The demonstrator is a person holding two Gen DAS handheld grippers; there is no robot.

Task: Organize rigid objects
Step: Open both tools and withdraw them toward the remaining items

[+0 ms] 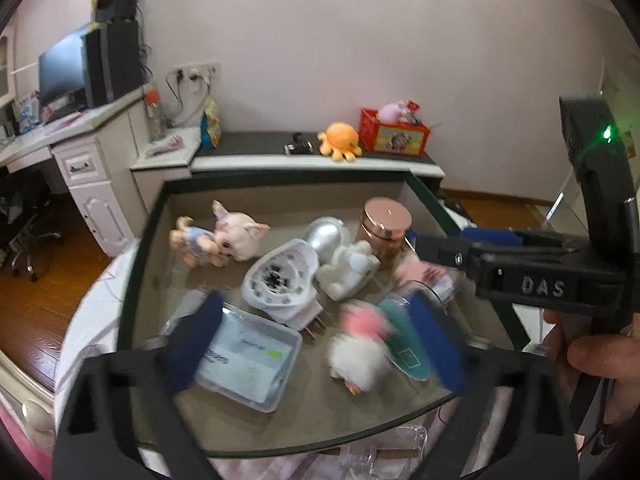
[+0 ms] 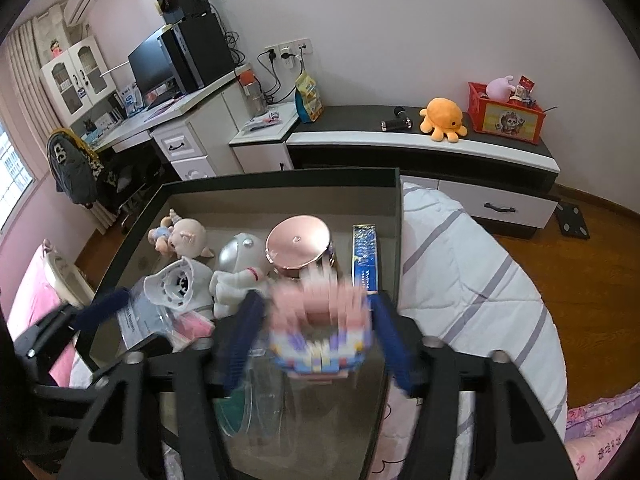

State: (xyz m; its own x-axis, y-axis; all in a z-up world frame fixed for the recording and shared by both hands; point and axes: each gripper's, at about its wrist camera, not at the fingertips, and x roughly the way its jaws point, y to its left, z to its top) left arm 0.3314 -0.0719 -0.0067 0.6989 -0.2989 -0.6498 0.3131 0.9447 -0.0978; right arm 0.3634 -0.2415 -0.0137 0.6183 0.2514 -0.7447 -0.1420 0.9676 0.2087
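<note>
A glass-topped table (image 1: 304, 408) carries toys and boxes. My left gripper (image 1: 316, 344) is open above a clear plastic box (image 1: 250, 358) and a white-and-pink plush (image 1: 360, 354); a teal case (image 1: 404, 344) lies by its right finger. My right gripper (image 2: 312, 332) has a pink, white and purple block toy (image 2: 320, 332) between its fingers, blurred; whether it grips it I cannot tell. It shows from the side in the left wrist view (image 1: 436, 252). A rose-gold tin (image 1: 386, 226), a silver-and-white astronaut figure (image 2: 240, 268), a white fan-like device (image 1: 280, 280) and a pig doll (image 1: 224, 236) stand behind.
A blue patterned strip box (image 2: 365, 258) lies at the table's right edge. A white quilted bed (image 2: 472, 280) is to the right. A low cabinet (image 2: 420, 144) behind holds an orange octopus plush (image 2: 442, 118) and a red crate (image 2: 506, 112). A desk with monitor (image 2: 154, 64) stands left.
</note>
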